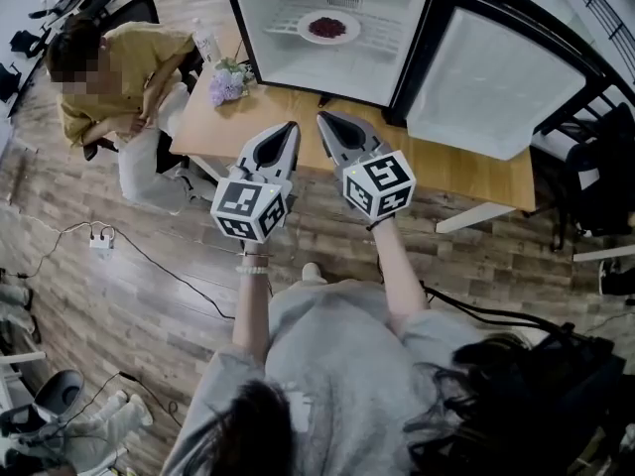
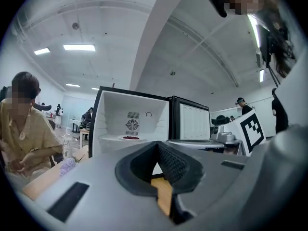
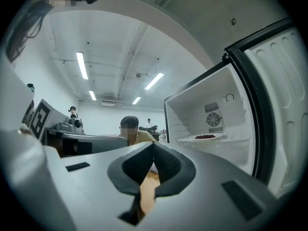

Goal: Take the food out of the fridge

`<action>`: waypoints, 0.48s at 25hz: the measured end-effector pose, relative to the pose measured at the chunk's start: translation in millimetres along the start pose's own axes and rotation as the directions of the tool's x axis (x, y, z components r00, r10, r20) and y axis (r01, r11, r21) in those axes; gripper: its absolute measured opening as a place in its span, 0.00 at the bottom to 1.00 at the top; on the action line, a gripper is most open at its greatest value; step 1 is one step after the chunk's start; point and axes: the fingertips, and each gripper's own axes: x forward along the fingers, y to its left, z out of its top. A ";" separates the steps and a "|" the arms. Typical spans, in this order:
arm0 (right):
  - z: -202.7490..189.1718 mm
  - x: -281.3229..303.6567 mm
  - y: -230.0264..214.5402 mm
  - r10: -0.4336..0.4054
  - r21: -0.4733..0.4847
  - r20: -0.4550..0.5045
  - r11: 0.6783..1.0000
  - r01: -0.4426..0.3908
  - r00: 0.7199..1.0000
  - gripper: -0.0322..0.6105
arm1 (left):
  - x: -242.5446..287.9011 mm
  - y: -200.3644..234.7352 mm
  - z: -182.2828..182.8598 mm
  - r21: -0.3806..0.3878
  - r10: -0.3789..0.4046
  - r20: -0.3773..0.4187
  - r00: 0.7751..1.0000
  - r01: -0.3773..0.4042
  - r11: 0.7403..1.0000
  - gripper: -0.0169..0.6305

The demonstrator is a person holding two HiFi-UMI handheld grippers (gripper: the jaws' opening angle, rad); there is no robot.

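Observation:
A small fridge (image 1: 298,62) stands open on a wooden table (image 1: 466,167), its door (image 1: 491,77) swung out to the right. On its wire shelf sits a white plate (image 1: 328,28) of dark red food (image 1: 326,27). The plate also shows in the left gripper view (image 2: 130,138) and in the right gripper view (image 3: 205,137). My left gripper (image 1: 290,127) and right gripper (image 1: 323,119) are side by side over the table's near edge, pointing at the fridge and well short of it. Both are shut with nothing between the jaws, as the left gripper (image 2: 157,144) and right gripper (image 3: 153,144) show in their own views.
A person in a yellow shirt (image 1: 119,77) sits at the table's left end. Purple flowers (image 1: 226,82) and a bottle (image 1: 206,43) stand on the table left of the fridge. A power strip (image 1: 100,240) with cables lies on the wooden floor.

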 end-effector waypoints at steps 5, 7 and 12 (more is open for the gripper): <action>-2.1 9.4 5.1 -0.045 0.005 0.001 0.999 0.045 0.999 0.06 | -6.4 13.3 0.4 -0.001 -0.033 -0.004 0.999 0.033 0.999 0.04; -2.1 10.7 8.4 -0.056 -0.004 0.002 0.998 0.056 0.998 0.06 | -10.0 16.0 -0.1 0.000 -0.040 -0.003 0.999 0.040 0.999 0.04; -0.7 17.4 8.6 -0.072 -0.020 0.000 0.997 0.072 0.997 0.06 | -8.8 22.2 0.0 -0.003 -0.052 0.000 0.999 0.052 0.999 0.04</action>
